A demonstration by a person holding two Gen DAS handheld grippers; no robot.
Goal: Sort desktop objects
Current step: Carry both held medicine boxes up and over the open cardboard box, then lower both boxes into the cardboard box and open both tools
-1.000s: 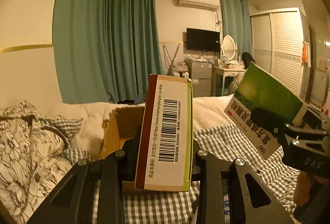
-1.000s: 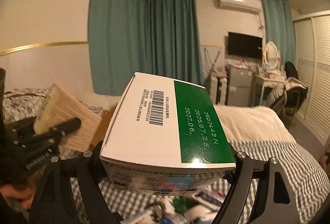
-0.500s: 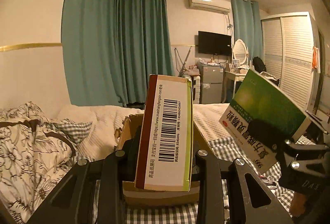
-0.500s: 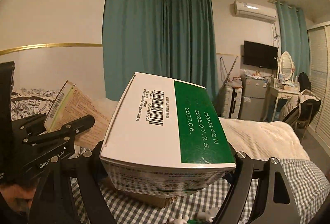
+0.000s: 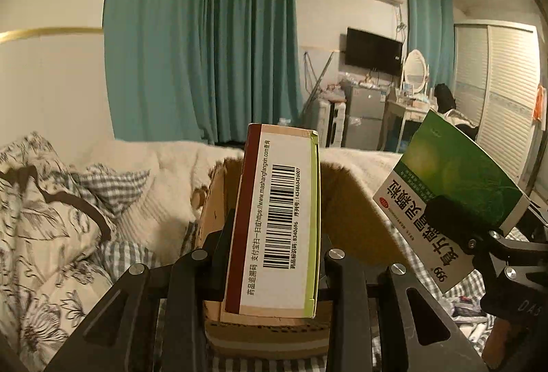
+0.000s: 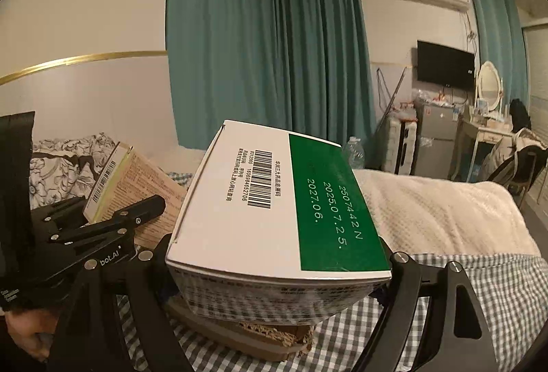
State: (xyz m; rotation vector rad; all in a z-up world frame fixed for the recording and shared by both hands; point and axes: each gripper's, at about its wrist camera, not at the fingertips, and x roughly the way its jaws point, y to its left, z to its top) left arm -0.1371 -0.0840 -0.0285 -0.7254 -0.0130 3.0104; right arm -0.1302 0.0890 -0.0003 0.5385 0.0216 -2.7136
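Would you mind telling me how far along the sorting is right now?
Done: nothing visibly sorted yet. In hand: the left tool grips a barcoded medicine box on edge, and the right tool grips a green-and-white box, both above the open cardboard carton on the bed. Left: dropping both in, then clearing the small items on the checked sheet.

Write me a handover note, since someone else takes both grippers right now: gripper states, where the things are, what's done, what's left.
Left gripper: shut on the narrow medicine box with the maroon edge, held upright.
Right gripper: shut on the wide green-and-white medicine box, held flat.
Both boxes hang over the open cardboard box on the checked bedsheet.
Done: both picked up and carried to the carton.
Left: lower and release each into it, probably; small items at the lower right of the left view may still need sorting.
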